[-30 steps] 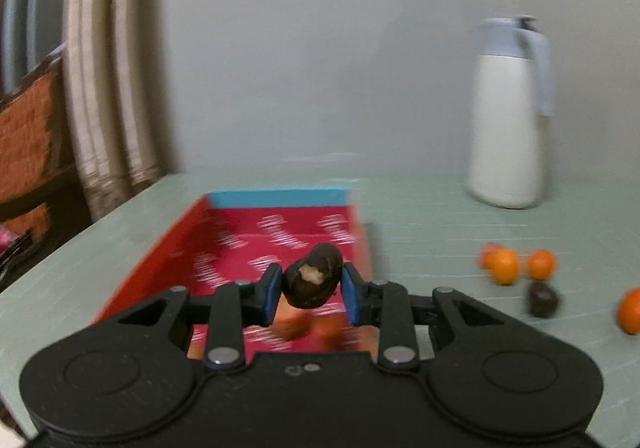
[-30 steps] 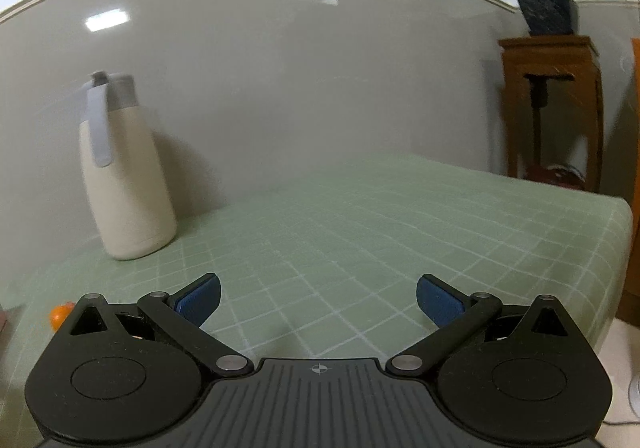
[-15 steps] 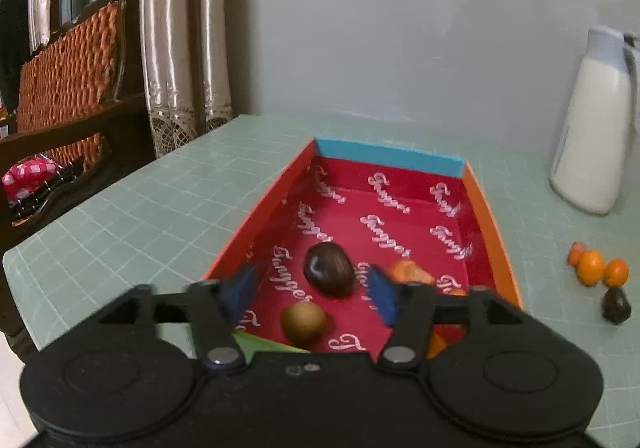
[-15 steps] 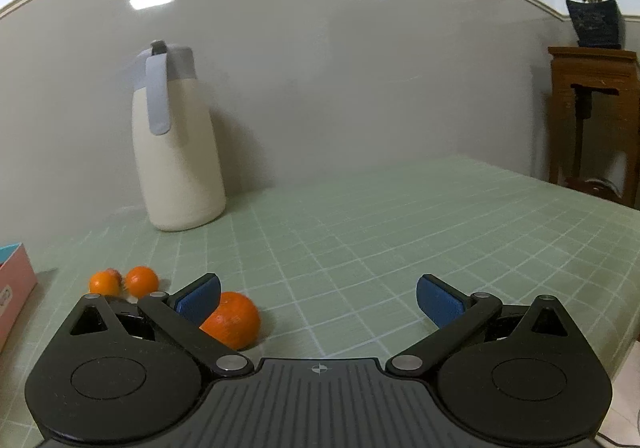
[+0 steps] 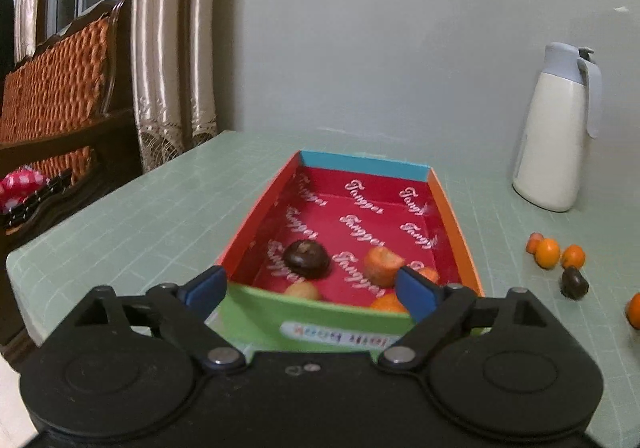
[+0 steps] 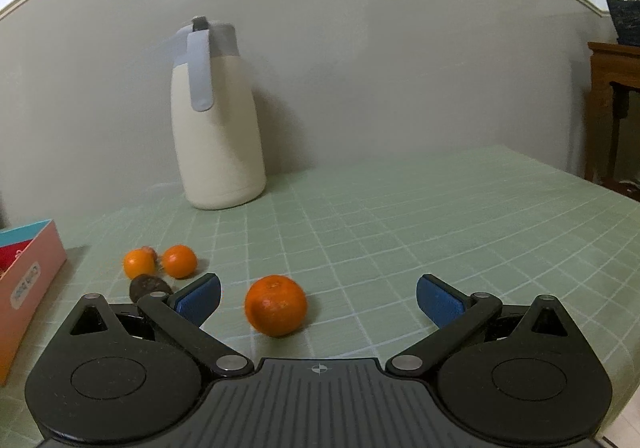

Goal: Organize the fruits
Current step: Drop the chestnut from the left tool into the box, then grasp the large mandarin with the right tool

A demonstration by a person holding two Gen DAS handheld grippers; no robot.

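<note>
Right gripper (image 6: 318, 298) is wide open and empty w/ the big orange (image 6: 276, 305) on the table between its fingers but nearer the left one, so an off-centre squeeze could roll it away, while left gripper (image 5: 308, 290), also open and empty, hangs at the box (image 5: 316, 322) edge.

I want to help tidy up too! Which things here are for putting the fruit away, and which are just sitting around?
For the job:
- red box with fruit inside
- big orange
- two small oranges
- dark fruit
- left gripper, right gripper, both open

Just sitting around:
- white jug
- potted plant
- wooden chair
</note>
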